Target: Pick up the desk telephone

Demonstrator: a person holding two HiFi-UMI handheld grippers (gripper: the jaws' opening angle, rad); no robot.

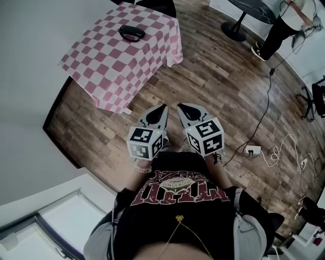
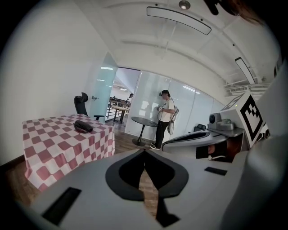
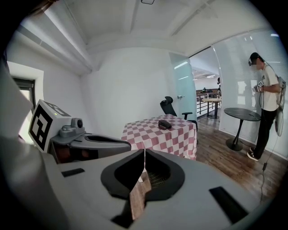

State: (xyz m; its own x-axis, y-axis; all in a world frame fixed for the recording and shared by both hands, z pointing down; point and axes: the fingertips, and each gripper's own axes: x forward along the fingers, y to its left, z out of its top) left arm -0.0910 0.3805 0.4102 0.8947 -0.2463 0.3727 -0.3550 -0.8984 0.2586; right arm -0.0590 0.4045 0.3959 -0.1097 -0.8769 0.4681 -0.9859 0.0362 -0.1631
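A black desk telephone (image 1: 131,32) lies on a table with a pink-and-white checked cloth (image 1: 109,66), far ahead of both grippers. The left gripper view shows the telephone (image 2: 83,126) at the left on the cloth; in the right gripper view the telephone (image 3: 164,124) sits at the middle on the cloth (image 3: 153,134). My left gripper (image 1: 163,108) and right gripper (image 1: 179,107) are side by side over the wooden floor, well short of the table. Both have their jaws together with nothing between them.
A person (image 1: 287,23) stands at the far right beside a round black pedestal table (image 1: 249,11). White cables and a power strip (image 1: 252,150) lie on the floor at the right. A black office chair (image 3: 170,107) stands behind the checked table. White walls run along the left.
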